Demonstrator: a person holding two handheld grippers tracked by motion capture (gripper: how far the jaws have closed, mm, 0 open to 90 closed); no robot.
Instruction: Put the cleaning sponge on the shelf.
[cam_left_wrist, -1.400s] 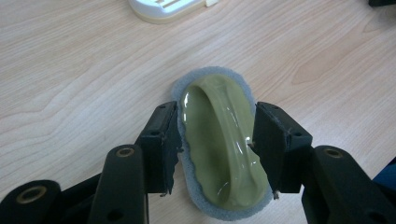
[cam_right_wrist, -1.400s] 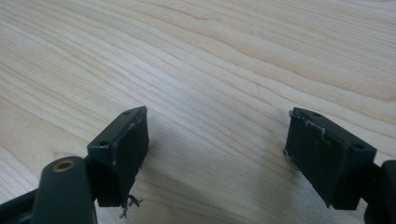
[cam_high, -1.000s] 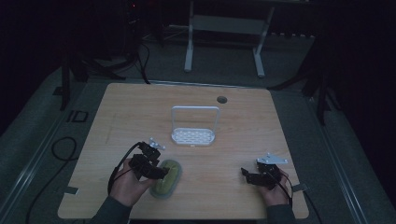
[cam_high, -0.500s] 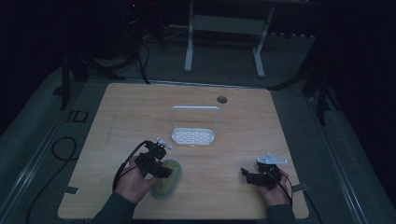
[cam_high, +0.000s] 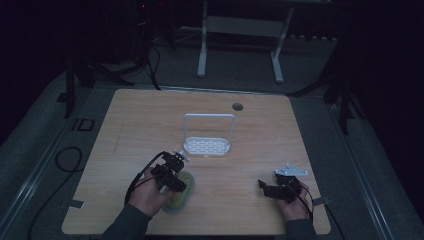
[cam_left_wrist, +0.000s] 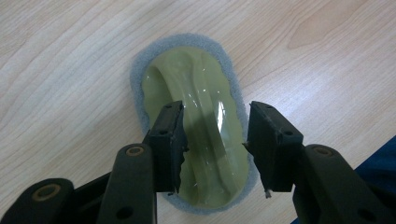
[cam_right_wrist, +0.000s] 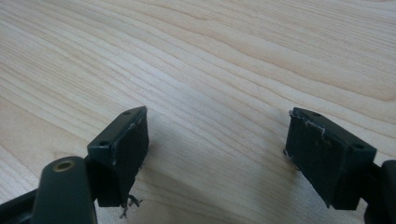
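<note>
An olive-green scrubber (cam_left_wrist: 196, 93) with a grey foam pad and a raised glossy ridge lies flat on the wooden table (cam_high: 150, 125), also seen near the table's front left as the scrubber (cam_high: 185, 194). My left gripper (cam_left_wrist: 215, 126) hangs right over it, the jaws straddling the ridge. They have just been closing; the ridge is between them, and a gap still shows at the right pad (cam_left_wrist: 261, 140). From above, the left gripper (cam_high: 176, 184) covers part of the scrubber. My right gripper (cam_right_wrist: 217, 126) is open over bare wood; it rests as the right gripper (cam_high: 264, 188) at the front right.
A white perforated tray with a tall wire handle (cam_high: 206, 146) stands at the table's middle. A round cable hole (cam_high: 237, 106) sits near the far edge. Cables trail from both grippers toward the front edge. A desk frame (cam_high: 240, 30) stands on the floor beyond.
My left gripper has shifted right and slightly down onto the scrubber, and its jaws have narrowed around the ridge. The right gripper has stayed put.
</note>
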